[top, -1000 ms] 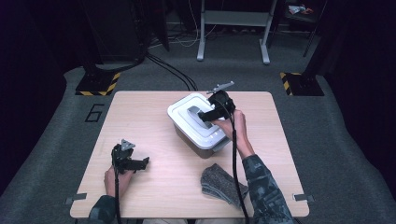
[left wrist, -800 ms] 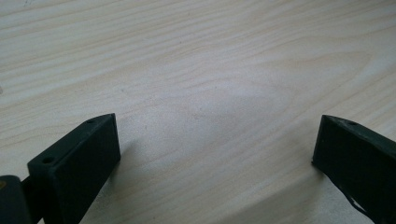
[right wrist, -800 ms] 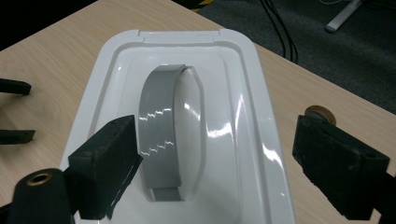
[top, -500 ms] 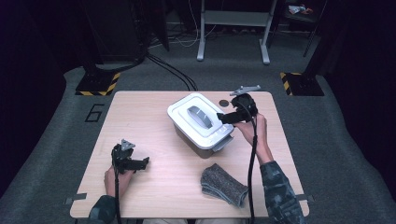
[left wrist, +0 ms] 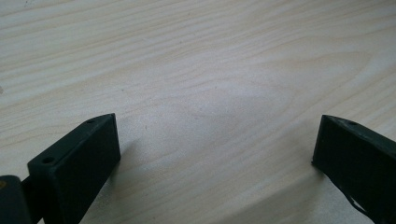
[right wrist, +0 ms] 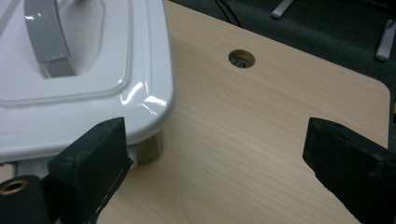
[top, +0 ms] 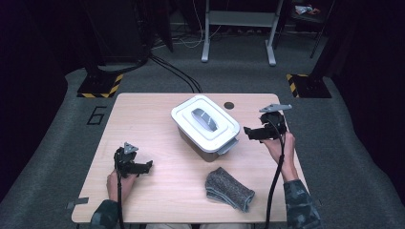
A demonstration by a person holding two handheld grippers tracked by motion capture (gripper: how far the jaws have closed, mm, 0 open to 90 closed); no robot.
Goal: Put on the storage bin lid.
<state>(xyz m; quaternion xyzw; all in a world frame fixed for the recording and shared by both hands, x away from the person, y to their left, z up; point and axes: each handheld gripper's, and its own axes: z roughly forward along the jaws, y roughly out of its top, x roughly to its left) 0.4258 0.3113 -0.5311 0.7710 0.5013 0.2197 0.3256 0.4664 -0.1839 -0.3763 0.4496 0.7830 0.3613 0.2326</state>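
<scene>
A folded grey cloth (top: 229, 190) lay at the lower middle of the frame on the wooden desk (top: 153, 124); a round cable hole (top: 229, 105) sat near its far edge.

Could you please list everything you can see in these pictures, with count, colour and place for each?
Storage box: one, grey-brown body under a white lid, middle of the table, set at an angle.
Lid handle: one, grey, lying in the lid's recess.
Folded cloth: one, dark grey, near edge of the table, right of centre.
Table: one, light wood, with a round cable hole near its far edge.
Hazard-striped bases: two, yellow and black, on the grey floor beyond the table.
Metal stand: one, light grey, far floor.
Left tool: one, black, jaws open over bare table, near left.
Right tool: one, black, jaws open and empty, just right of the box.
</scene>
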